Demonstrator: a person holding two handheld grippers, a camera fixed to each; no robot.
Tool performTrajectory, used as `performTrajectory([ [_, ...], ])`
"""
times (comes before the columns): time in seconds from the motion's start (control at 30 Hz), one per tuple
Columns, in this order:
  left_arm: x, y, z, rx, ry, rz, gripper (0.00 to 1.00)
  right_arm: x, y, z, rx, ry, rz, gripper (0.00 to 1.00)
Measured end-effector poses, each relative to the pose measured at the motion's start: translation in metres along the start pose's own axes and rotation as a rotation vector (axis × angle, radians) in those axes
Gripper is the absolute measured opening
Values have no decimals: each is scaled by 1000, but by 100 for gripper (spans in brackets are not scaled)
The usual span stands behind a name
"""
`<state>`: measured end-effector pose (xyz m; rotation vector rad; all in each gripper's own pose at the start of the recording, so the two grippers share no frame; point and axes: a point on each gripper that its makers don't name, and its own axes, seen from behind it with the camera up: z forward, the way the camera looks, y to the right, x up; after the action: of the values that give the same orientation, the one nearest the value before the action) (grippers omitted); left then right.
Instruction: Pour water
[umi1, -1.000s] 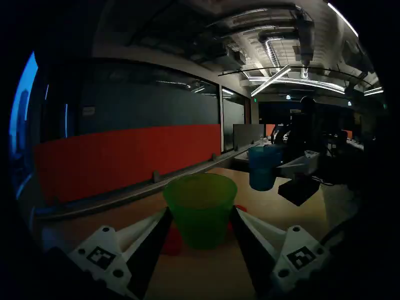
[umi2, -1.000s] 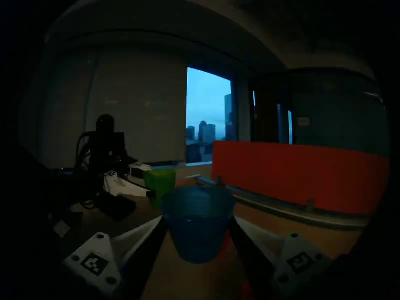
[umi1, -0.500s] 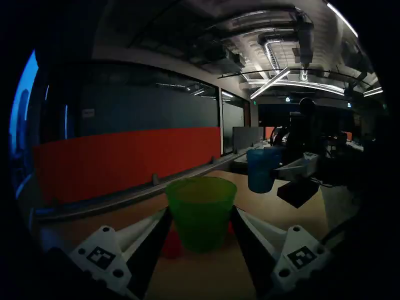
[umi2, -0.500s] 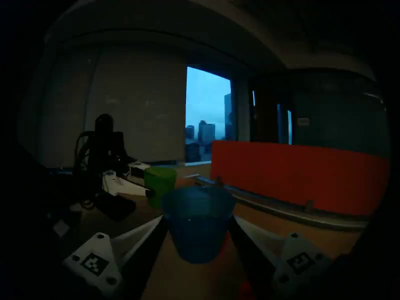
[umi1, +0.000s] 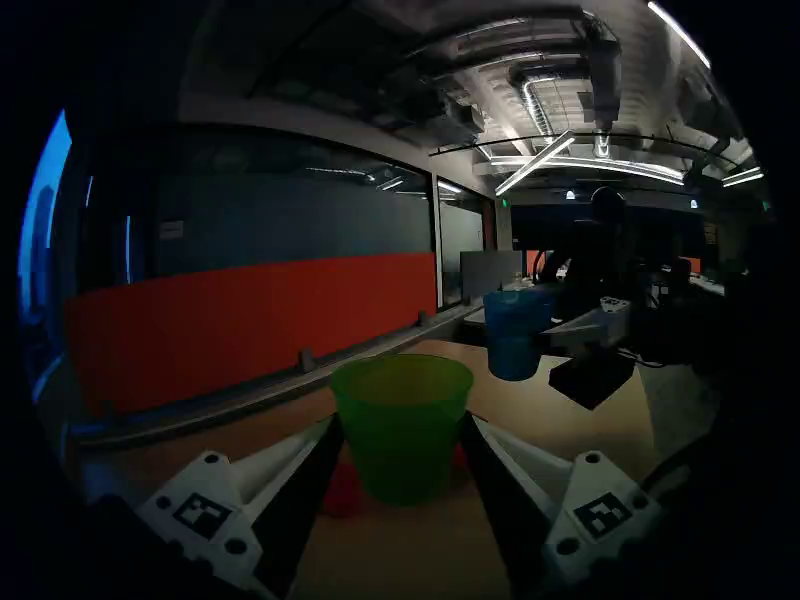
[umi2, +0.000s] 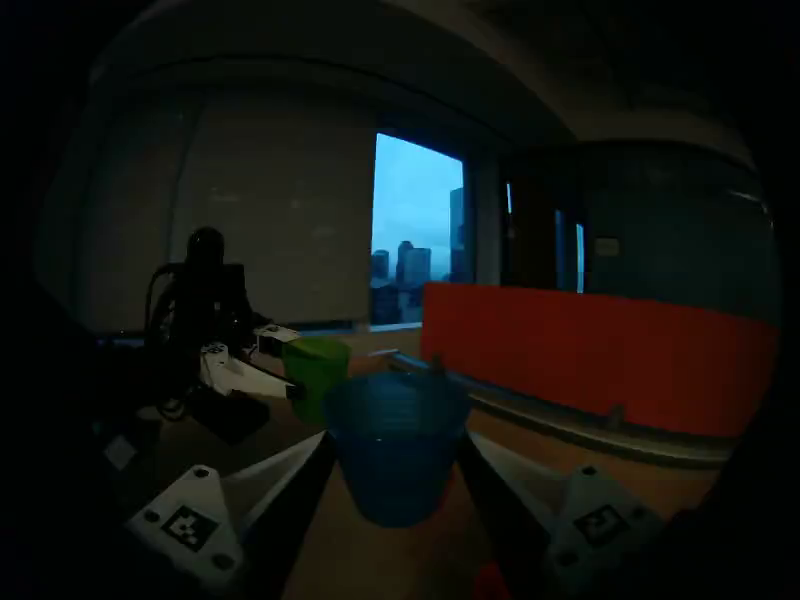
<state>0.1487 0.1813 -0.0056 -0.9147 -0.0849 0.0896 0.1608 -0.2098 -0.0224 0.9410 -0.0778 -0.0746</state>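
My left gripper (umi1: 400, 428) pinched the green cup (umi1: 402, 445) between its two fingers (umi1: 290, 470), one pad against each side of the wall. The cup stood upright with its mouth open to the ceiling. My right gripper (umi2: 398, 445) clamped the blue cup (umi2: 397, 475) the same way, upright as well. The light was too dim for me to tell how much water lay in it. In the left gripper view, the blue cup sat off to the right and farther away, well apart from the green one.

Both cups were over a pale wooden desk (umi1: 560, 405), and I could not tell whether either base touched it. A small red thing (umi1: 345, 490) lay on the desk just beside the green cup's foot. A grey rail (umi1: 300, 362) ran along the desk's far edge, with a long red panel (umi1: 250, 310) behind it under dark glass. The room was dusky. Bright light strips (umi1: 540, 160) and bare ducts (umi1: 530, 90) crossed the ceiling, and a window (umi2: 415, 245) showed blue sky and towers.
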Motion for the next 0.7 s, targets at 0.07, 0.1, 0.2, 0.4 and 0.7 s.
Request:
performTrajectory([
  [0.07, -1, 1, 0, -3, -2, -2, 82, 0, -1, 0, 2, -1, -2, 98],
  [0.1, -1, 1, 0, -4, -3, -2, 82, 1, -1, 0, 4, -1, -3, 98],
  [0.2, -2, 3, 1, -8, -4, -3, 82, 3, -1, 1, 4, -1, -9, 98],
  [0.4, -6, 5, 1, -13, -14, -8, 81, 6, 2, 3, -2, -4, -32, 98],
  [0.7, -12, 12, 3, -26, -19, -11, 81, 16, 5, 7, 1, -4, -84, 98],
])
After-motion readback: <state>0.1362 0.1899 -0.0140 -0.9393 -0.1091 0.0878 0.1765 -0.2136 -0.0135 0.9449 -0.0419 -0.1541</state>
